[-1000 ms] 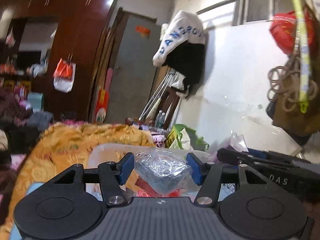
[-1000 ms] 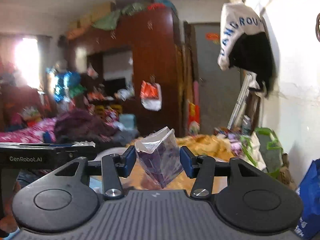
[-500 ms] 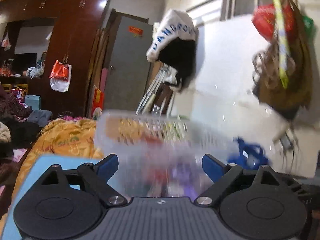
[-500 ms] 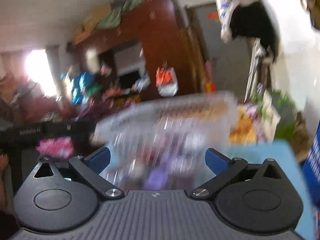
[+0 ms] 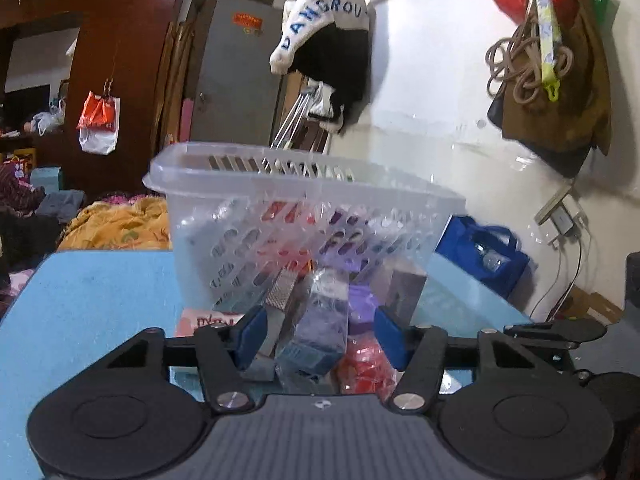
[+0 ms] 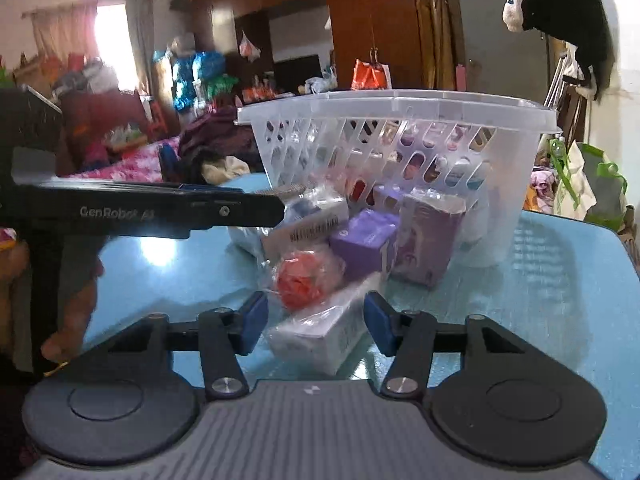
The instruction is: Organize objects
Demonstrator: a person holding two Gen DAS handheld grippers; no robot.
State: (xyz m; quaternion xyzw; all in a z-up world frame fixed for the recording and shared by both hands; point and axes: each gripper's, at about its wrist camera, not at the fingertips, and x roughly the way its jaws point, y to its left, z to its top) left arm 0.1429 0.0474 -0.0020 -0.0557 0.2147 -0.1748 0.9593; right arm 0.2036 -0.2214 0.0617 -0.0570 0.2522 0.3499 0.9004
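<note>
A clear perforated plastic basket (image 5: 304, 184) stands on the blue table (image 5: 92, 296), also in the right wrist view (image 6: 400, 120). Several wrapped items lie in front of it. My left gripper (image 5: 320, 338) is open around a clear-wrapped blue-and-purple packet (image 5: 320, 320), with a red wrapped item (image 5: 366, 364) beside it. My right gripper (image 6: 314, 322) is open around a wrapped white box (image 6: 320, 332). Just beyond lie a red wrapped ball (image 6: 302, 280), a purple box (image 6: 366, 240) and a pale purple box (image 6: 428, 236). The left gripper's body (image 6: 152, 212) reaches in from the left.
Bed with yellow blanket (image 5: 120, 224) behind the table. A blue bag (image 5: 484, 252) stands at the right by the white wall. Clothes and bags hang on the wall (image 5: 552, 80). A dark wardrobe (image 6: 372, 28) and clutter fill the back.
One second ago each gripper held a wrapped packet up over the basket. Both opened, dropped low to the table, and now sit around wrapped items in front of the basket.
</note>
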